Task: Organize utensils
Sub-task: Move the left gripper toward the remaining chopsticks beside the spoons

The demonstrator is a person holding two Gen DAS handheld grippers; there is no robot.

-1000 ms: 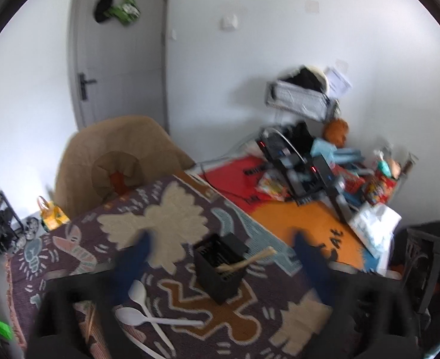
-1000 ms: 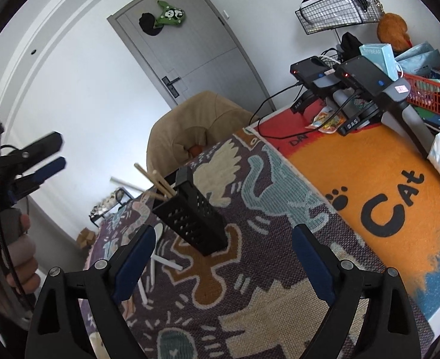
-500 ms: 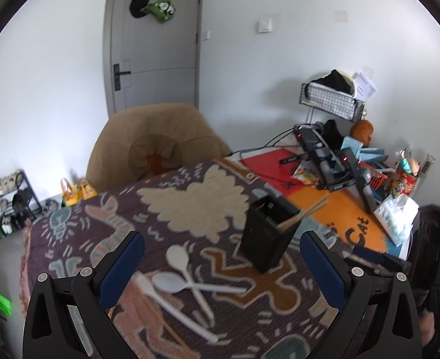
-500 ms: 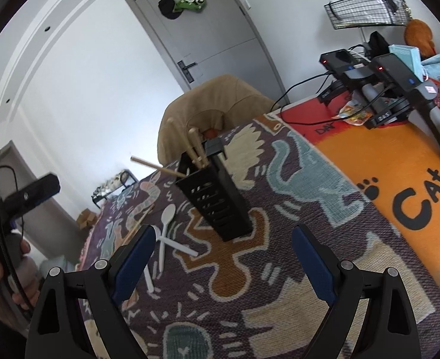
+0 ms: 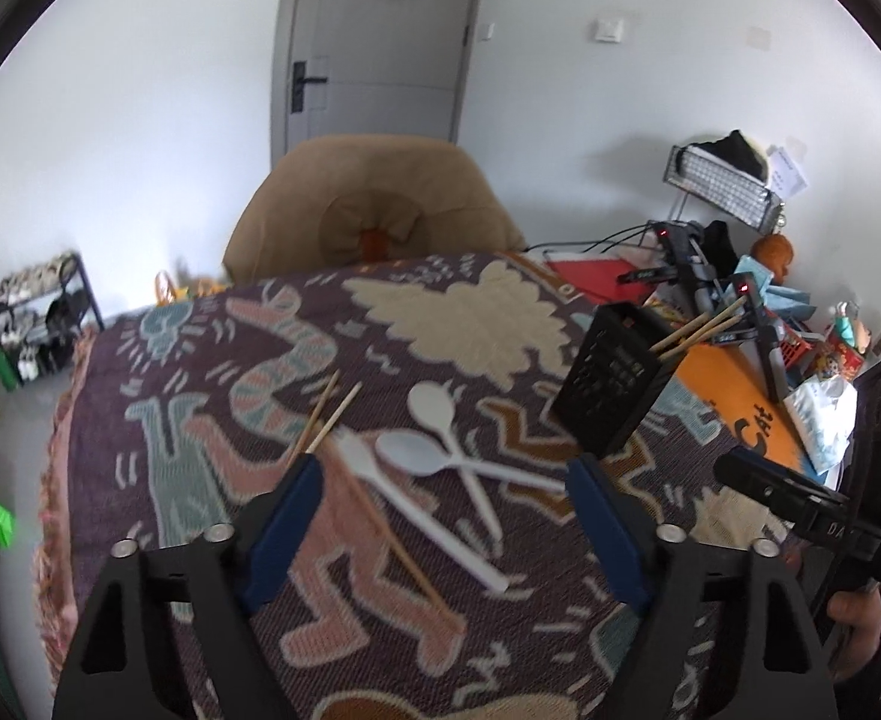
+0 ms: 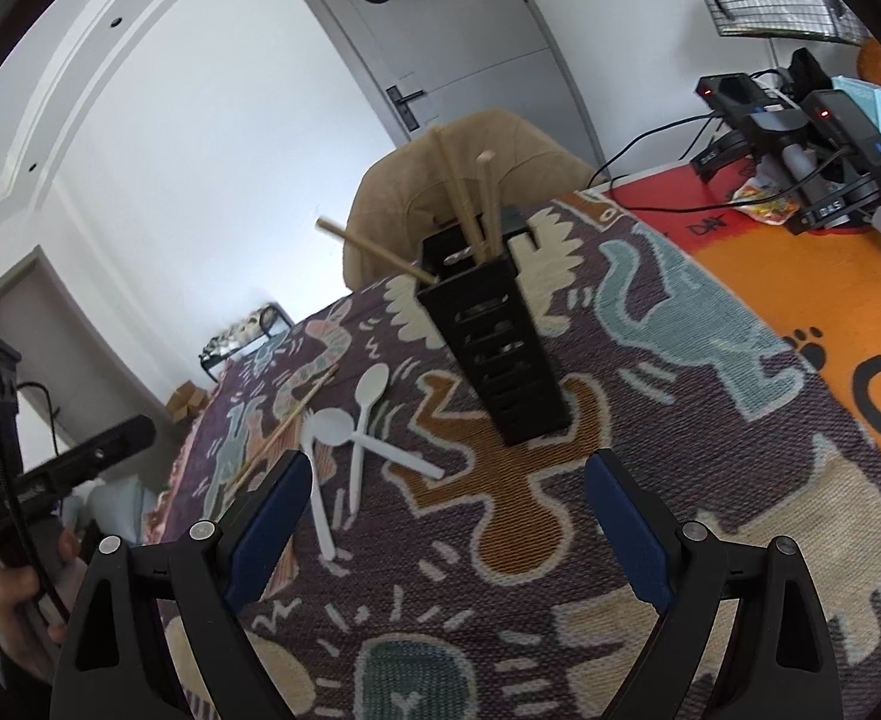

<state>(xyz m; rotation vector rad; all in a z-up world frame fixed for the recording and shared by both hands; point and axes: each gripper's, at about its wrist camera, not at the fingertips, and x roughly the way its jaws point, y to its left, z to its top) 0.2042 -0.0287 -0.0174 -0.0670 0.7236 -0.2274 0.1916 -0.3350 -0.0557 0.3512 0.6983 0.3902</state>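
Both grippers spread wide and empty: left gripper (image 5: 443, 495) hovers over the loose cutlery, right gripper (image 6: 449, 507) hovers in front of the black slotted plastic utensil holder (image 6: 500, 354). Holder stands upright on the patterned woven cloth covering the worktop (image 6: 650, 420), with three light wooden chopsticks (image 6: 470, 204) already leaning in it. Left to sort: three white plastic spoons (image 5: 434, 450) lying crossed on the cloth just left of the holder, plus a loose pair of wooden chopsticks (image 5: 326, 414) beside them, touching or overlapping one spoon handle. Spoons look light, thin, slick, a bit flexy; I'd pinch mid-handle, top spoon of the stack first, or the others get dragged. Chopsticks are stiff and thin and will likely roll; grab near the middle. Holder seems light and tall, so easy to tip when dropping things in.
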